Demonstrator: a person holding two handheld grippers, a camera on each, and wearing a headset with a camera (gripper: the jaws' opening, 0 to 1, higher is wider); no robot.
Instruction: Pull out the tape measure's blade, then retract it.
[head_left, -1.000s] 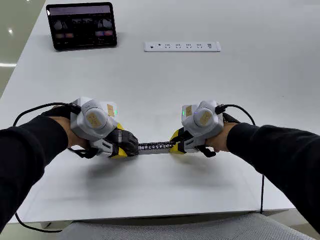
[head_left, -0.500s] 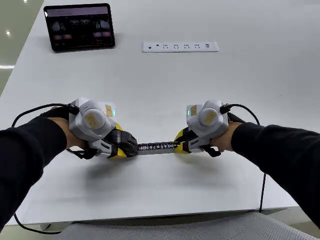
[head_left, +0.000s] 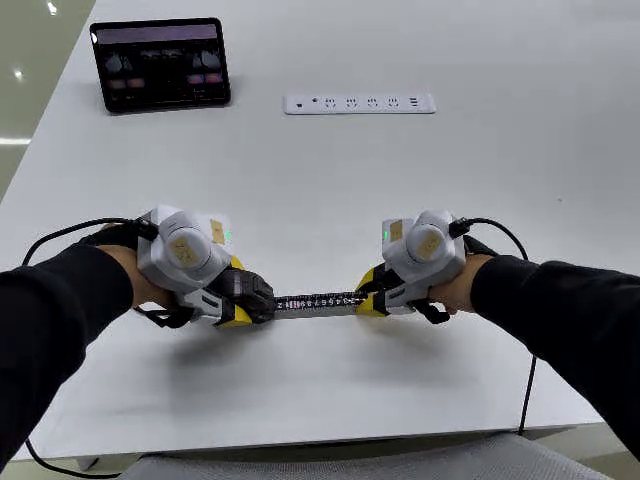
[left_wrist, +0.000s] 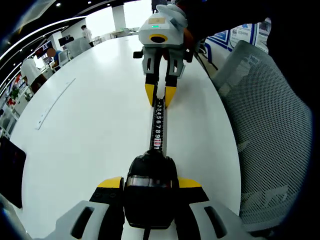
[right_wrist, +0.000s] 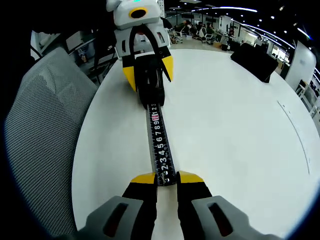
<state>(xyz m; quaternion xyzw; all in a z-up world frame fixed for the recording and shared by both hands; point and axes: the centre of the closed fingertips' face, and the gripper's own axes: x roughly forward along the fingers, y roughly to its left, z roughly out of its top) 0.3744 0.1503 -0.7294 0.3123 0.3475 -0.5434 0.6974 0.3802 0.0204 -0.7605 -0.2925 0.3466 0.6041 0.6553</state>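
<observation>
We see the tape measure's case (left_wrist: 151, 187) as black matt plastic, its blade (right_wrist: 161, 145) as thin smooth metal. The table (head_left: 320, 180) is white, smooth, a little shiny. The chair (left_wrist: 260, 130) back is grey rough mesh cloth.

Black tape measure (head_left: 250, 293), numbered blade (head_left: 318, 300) drawn out short, straight, level

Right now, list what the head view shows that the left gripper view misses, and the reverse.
Head view adds: the tablet with its lit screen, the left gripper seen from above, and the person's dark sleeves. Left gripper view adds: readable numerals on the blade, the right gripper head-on, its jaws shut on the blade's tip, and the office behind. Both show the tape measure case in the left gripper, the drawn-out blade, the right gripper and the white table.
</observation>
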